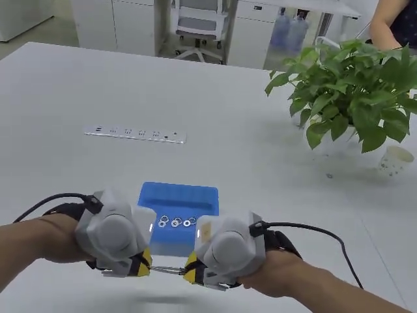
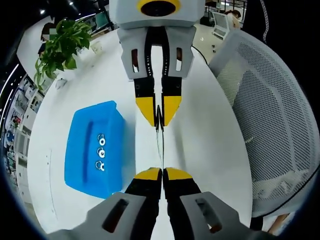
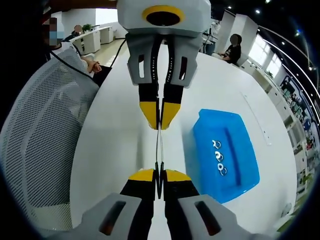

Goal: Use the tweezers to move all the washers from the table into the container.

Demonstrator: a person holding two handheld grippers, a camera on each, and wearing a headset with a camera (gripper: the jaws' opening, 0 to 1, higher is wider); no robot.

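**Tweezers [image 1: 168, 269] gripped at both ends, beside container [image 1: 178, 202]**

Tools faced each other nose to nose, low and near the person, over a pale surface [image 1: 260, 182]. The left tool [image 1: 146, 266] had its yellow-tipped jaws pressed together on one end of the thin metal tweezers. The right tool [image 1: 189, 267] was clamped the same way on the other end. In both gripper views the tweezers ran as a single bright line from one pair of tips to the other.

The blue container sat just beyond the tools. A few small washers [image 1: 176, 222] lay in a row in its shallow hollow. No washer could be made out on the bare surface.

Risks, as judgement:
- Both hands held one slender tweezers, so pulling apart or twisting out of step could bend them or slide them free.
- If one tool let go before the other had a firm, well-placed hold, the tweezers could swing down and drop.
- A tool clamped across the tweezers' arms would keep them shut, so they could not spread over a washer.
- The container was close, so a nudge could shake the washers out of the hollow.
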